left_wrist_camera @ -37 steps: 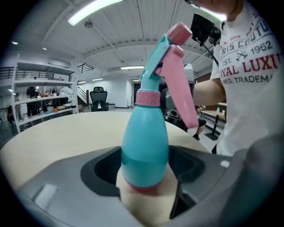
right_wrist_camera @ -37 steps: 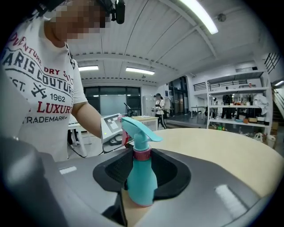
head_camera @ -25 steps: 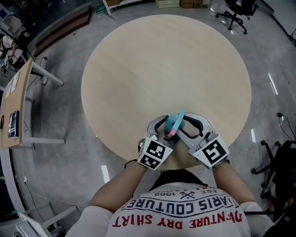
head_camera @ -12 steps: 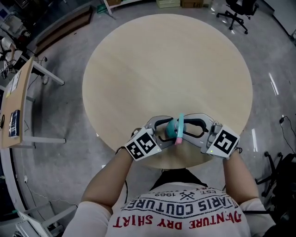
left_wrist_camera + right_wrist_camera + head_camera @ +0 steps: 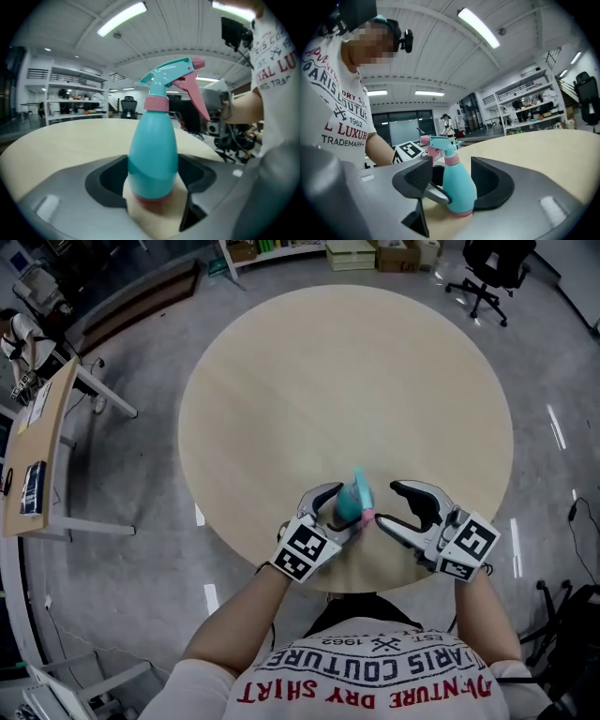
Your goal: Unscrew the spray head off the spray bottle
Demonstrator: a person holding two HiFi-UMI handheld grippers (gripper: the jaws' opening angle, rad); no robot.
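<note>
While my left gripper (image 5: 337,512) was clamped on the teal body of the spray bottle (image 5: 153,154), the bottle stood upright on its pink base near my edge of a round table (image 5: 347,381) of pale wood grain. Its teal spray head (image 5: 171,77), with a pink trigger and pink collar, sat on the neck. My right gripper (image 5: 386,504) had just been opening and its fingers stood wide, with the bottle in line with the gap but the pads not pressing on it. Around the table lay a glossy grey floor (image 5: 141,456) that caught streaks of light. A wooden-topped desk (image 5: 33,456) stood off to my left, a black office chair (image 5: 487,268) beyond the far side, and cardboard boxes (image 5: 366,254) at the far wall. White shelving (image 5: 525,110) lined one side of the room under long ceiling lights (image 5: 122,18). The bottle carried no label I could make out. My white T-shirt (image 5: 366,671) read "PARIS COUTURE", "DRY 1962" and "TRADEMARK", partly in red.
</note>
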